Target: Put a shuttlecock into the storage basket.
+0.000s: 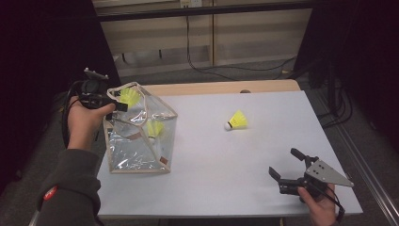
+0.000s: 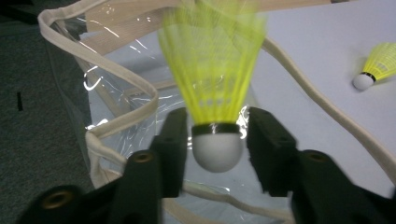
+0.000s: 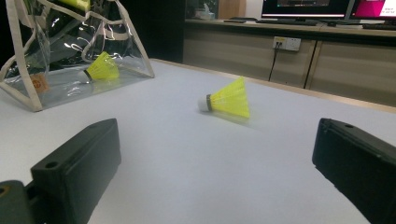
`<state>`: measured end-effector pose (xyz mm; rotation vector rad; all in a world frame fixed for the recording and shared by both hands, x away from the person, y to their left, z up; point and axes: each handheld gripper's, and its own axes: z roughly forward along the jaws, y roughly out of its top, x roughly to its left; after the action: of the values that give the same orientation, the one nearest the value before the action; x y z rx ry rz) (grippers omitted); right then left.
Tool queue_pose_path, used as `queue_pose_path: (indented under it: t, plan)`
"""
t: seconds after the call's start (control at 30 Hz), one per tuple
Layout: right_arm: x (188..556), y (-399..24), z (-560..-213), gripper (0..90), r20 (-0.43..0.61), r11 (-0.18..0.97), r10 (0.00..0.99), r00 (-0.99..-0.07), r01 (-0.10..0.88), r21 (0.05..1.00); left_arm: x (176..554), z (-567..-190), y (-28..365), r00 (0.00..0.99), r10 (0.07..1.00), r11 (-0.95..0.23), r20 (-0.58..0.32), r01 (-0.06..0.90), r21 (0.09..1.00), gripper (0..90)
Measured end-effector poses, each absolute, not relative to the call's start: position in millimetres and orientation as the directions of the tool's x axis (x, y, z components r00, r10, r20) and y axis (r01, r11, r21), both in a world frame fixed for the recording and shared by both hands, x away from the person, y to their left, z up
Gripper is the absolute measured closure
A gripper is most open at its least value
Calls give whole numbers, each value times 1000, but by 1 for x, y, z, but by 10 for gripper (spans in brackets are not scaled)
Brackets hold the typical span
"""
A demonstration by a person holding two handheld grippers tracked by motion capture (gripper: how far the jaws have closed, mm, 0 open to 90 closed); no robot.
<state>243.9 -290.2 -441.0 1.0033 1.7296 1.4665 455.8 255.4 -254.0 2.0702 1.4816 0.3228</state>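
Held shuttlecock (image 2: 215, 98): yellow, cork down, between the jaws of the left gripper (image 2: 217, 149), over the mouth of the bag (image 1: 136, 160); gaps show between cork and both pads, so it is not pinched.
Left gripper: jaws parted a little, pads off the cork; at the bag's top rim in the high view (image 1: 109, 104).
Bag: clear plastic with beige trim, just below and ahead of the left gripper, standing on the table's left part.
Second shuttlecock (image 1: 155, 128): inside the bag, lying on its bottom.
Third shuttlecock (image 3: 228, 99): on its side on the bare table, ahead of the right gripper (image 3: 215, 163), well apart from it.
Right gripper: jaws wide open, nothing between them, low over the table's near right corner (image 1: 286, 168).
Table (image 1: 263, 108): pale grey top, wooden strip along the far edge.
Room: dark at both sides; wooden cabinets and trailing cables beyond the table; monitors on a counter in the right gripper view.
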Motion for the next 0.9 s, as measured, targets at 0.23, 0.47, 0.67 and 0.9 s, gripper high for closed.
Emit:
queue_pose_path:
  t: [0.23,0.47,0.67,0.9]
  plan:
    - [244,-290,-441,12,0,81,869,-496,141,987,456,-252,251,367,921,-228,-133,783,579,489]
    - [244,-290,-441,12,1,78,870,-494,140,987,454,-245,237,412,899,-255,-148,768,588,433]
    - [243,-291,-440,12,0,78,871,-492,139,987,453,-238,223,446,881,-277,-158,756,593,412]
    - [243,-290,-440,12,1,77,871,-492,139,987,451,-234,207,492,850,-296,-187,740,604,377]
